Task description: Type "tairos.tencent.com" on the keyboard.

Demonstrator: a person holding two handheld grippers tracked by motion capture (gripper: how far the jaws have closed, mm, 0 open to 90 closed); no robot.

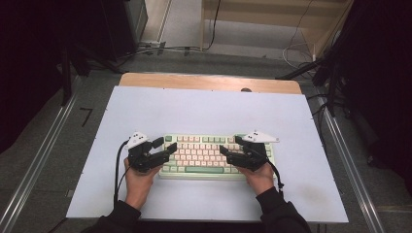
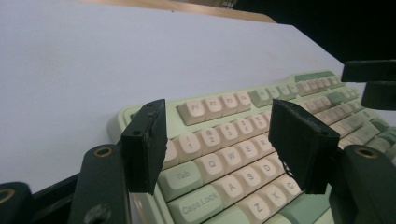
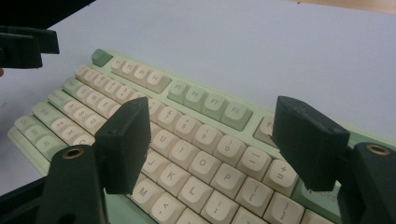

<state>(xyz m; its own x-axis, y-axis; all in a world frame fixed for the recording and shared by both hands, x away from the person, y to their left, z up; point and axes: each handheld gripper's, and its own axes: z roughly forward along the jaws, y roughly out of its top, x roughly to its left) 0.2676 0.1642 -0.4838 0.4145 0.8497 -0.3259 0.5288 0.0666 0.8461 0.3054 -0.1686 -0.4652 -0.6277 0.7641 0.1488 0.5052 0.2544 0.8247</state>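
Green keyboard (image 1: 216, 155) lies between left gripper (image 1: 165, 145) and right gripper (image 1: 231, 151).

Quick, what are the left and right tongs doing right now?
Left tongs: open, holding nothing, over the keyboard.
Right tongs: open, holding nothing, over the keyboard.

Matt plastic keyboard (image 1: 216, 154) – smooth pale table sheet (image 1: 204, 109).
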